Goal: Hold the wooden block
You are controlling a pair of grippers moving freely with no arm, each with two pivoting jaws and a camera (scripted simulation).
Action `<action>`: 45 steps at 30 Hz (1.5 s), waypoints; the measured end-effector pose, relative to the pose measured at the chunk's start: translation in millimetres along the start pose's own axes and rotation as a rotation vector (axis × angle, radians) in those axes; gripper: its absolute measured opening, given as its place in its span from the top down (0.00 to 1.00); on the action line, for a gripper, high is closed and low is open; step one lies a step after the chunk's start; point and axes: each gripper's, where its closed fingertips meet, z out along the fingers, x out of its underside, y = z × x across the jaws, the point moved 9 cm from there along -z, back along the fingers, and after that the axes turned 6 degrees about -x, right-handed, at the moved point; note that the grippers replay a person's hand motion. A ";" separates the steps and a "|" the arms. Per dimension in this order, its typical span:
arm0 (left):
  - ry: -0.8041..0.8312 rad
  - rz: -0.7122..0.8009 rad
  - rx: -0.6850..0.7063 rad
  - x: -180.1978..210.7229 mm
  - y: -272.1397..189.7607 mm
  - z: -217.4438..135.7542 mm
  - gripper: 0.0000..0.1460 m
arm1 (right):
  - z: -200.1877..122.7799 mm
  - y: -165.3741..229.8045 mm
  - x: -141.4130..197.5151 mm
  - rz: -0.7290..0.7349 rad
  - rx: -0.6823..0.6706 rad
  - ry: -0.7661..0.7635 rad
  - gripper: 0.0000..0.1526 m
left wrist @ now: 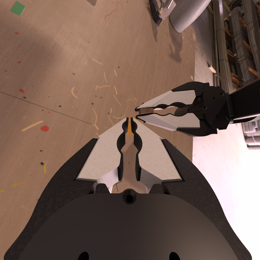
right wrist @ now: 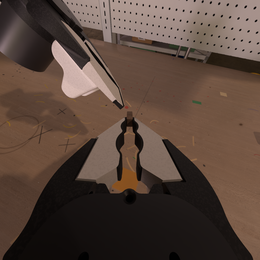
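Right wrist view: right gripper pinches wooden block.

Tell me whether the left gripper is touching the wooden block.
Apart. The right wrist view shows table between the left gripper tip and the wooden block, which the right gripper clamps.

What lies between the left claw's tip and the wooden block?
Nothing: in the right wrist view, only a bare gap separates the left claw from the wooden block, which the right claw grips.

Small wooden block pinched upright between right gripper fingertips, left gripper tip just above-left.
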 end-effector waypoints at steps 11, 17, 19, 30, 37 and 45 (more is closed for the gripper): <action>-0.130 0.104 -0.148 -0.8 2.1 -13.9 0.90 | 9.3 -15.1 1.1 0.108 -0.086 0.012 0.96; -0.340 0.223 -0.282 30.0 -15.2 -75.5 0.75 | 12.3 -38.0 9.9 0.399 -0.287 -0.065 0.96; -0.397 0.183 -0.305 57.7 -18.8 -97.6 0.76 | 13.1 -42.5 8.4 0.503 -0.380 -0.112 0.96; -0.316 0.112 -0.748 230.1 -7.5 -136.1 0.79 | 26.9 -28.2 -10.2 0.749 -0.795 -0.253 0.96; -0.317 0.126 -0.746 236.6 -10.8 -138.6 0.79 | 33.6 -21.8 -16.3 0.778 -0.857 -0.255 0.96; -0.298 0.129 -0.748 234.4 -7.1 -135.6 0.79 | 37.4 -23.9 -10.6 0.733 -0.749 -0.199 0.96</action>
